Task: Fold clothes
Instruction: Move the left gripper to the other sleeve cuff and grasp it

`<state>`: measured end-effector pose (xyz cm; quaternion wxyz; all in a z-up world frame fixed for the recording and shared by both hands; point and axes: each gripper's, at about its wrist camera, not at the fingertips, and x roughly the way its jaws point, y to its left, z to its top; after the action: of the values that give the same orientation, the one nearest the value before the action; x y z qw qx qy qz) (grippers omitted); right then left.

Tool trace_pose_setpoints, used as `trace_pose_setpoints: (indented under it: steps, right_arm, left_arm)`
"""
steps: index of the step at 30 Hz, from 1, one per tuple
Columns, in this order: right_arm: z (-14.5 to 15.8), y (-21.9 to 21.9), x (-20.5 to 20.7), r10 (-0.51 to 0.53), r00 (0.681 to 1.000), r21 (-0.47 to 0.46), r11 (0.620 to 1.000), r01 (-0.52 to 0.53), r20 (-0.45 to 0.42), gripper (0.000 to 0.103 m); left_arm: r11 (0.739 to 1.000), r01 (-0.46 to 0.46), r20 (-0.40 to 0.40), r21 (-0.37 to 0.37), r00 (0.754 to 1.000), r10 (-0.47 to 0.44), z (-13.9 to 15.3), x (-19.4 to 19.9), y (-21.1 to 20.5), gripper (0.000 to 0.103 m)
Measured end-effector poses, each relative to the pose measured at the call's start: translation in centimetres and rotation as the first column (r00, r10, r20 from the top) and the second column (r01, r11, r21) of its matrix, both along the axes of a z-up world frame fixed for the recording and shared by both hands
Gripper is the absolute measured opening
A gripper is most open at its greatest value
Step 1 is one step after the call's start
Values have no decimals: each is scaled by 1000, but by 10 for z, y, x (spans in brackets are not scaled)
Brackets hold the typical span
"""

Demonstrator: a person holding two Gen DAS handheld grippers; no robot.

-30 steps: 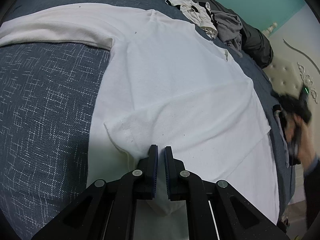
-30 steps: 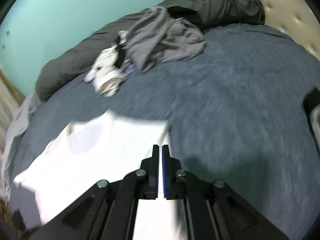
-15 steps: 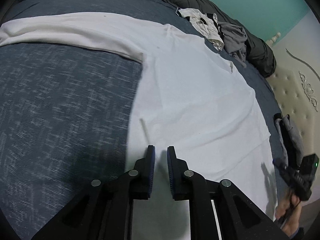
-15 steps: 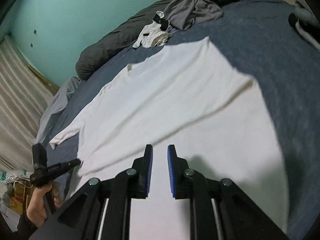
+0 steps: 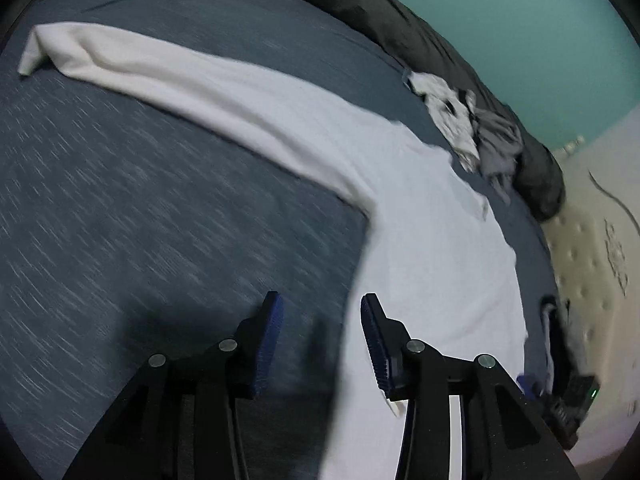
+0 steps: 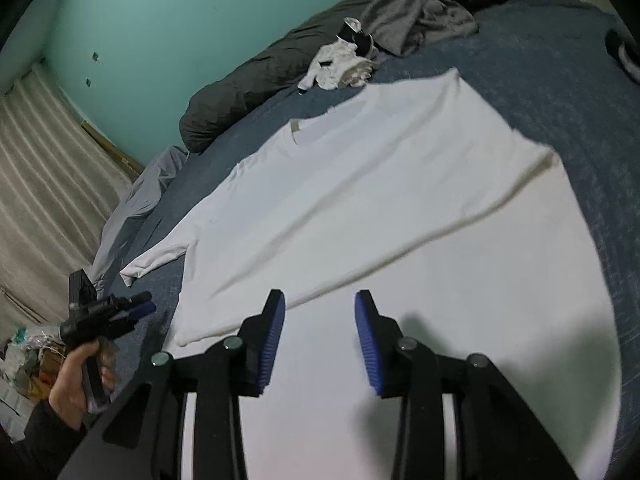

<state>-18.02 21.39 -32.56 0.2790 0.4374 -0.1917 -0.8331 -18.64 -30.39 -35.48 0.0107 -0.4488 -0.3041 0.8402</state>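
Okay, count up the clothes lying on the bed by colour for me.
White: 2, the spread long-sleeved shirt and a crumpled white garment.
Grey: 1, a crumpled grey garment.
Total: 3.

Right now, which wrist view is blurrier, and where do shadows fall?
Left wrist: heavy motion blur, the bedspread weave streaks and the shirt edge smears; dark shadow under the left gripper. Right wrist: sharper, shirt creases readable; right gripper shadow on the shirt at lower right. Both bend straight lines at the rim.
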Motion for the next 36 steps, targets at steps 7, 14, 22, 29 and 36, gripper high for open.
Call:
trace_pose_setpoints:
  steps: [7,14,22,29,36]
  right_arm:
    - [-1,7,-5,-11,1000,-39,999,11,0,37]
    - [-8,2,-11,-3,1000,-40,999,3,17,37]
    - [-7,-17,-12,51,999,27,998,-50,-11,37]
    - [-10,-21,-12,55,998,35,998,-55,-9,37]
    - [-14,-23,-13,54,999,29,998,-54,5,37]
  left_arm:
    - [988,-151,-2,-10,988,151,23,-18,-93,45]
    - [955,-295,18,-35,955,296,21,-37,-167,50]
    - [908,-418,32,0,908,418,5,-55,-225,53]
    - [895,-443,45,-55,894,446,-6,-65,-248,54]
    - [913,-398,34,-96,915,402,-6,-70,-249,4]
